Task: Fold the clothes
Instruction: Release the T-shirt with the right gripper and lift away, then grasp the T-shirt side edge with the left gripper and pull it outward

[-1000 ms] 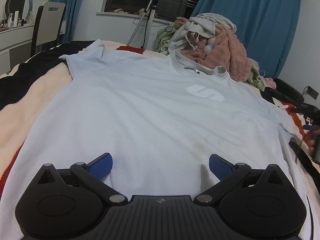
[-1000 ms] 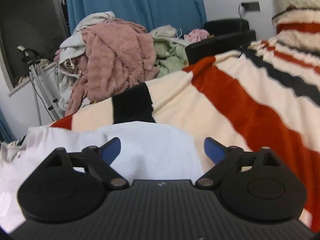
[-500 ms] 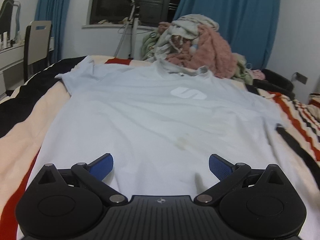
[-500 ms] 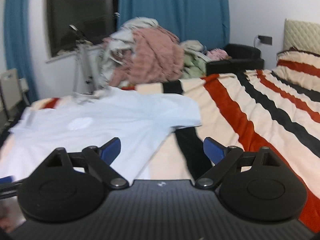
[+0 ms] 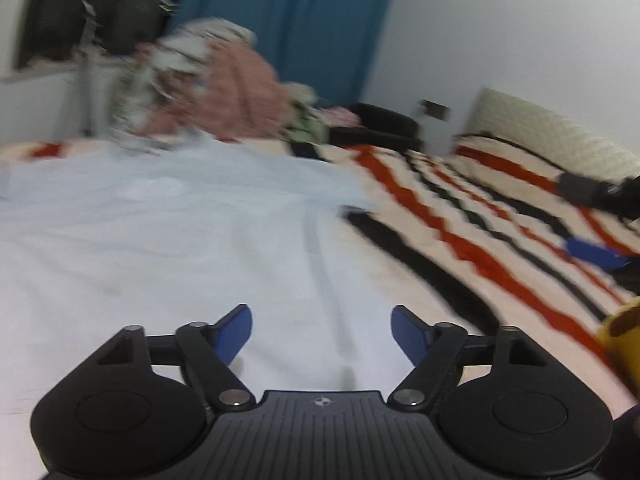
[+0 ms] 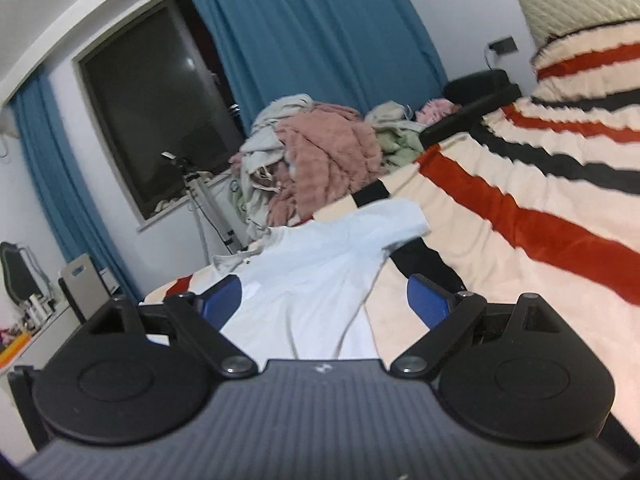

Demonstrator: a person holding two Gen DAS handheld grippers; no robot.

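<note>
Two views, both looking low across a bed.

Left wrist view, blurred: left tool (image 5: 321, 332) is hanging released, blue fingertips (image 5: 236, 330) spread wide, nothing between them. Pale blue T-shirt (image 5: 160, 232) is lying flat on the striped blanket (image 5: 460, 248), filling the near and left part of the bed; the tool is sitting just above its lower portion, though contact cannot be told. One sleeve (image 5: 344, 196) is reaching out toward the blanket's red and black stripes. Heap of clothes (image 5: 224, 92) is sitting at the far edge of the bed, a blue curtain (image 5: 304, 24) behind it. Right tool (image 5: 592, 254) is showing at the right edge of the view, over the blanket, well apart from the shirt.

Right wrist view, sharp: right tool (image 6: 325, 304) is also released, jaws wide, gripping nothing. T-shirt (image 6: 320, 272) is spreading away ahead of it, collar (image 6: 236, 258) toward the far left, short sleeve (image 6: 396, 220) lying out on the blanket (image 6: 520, 216). Clothes heap (image 6: 320, 160) is piled beyond the shirt, near a dark window (image 6: 156, 108). Tripod (image 6: 204, 204) is standing beside the far edge of the bed.
</note>
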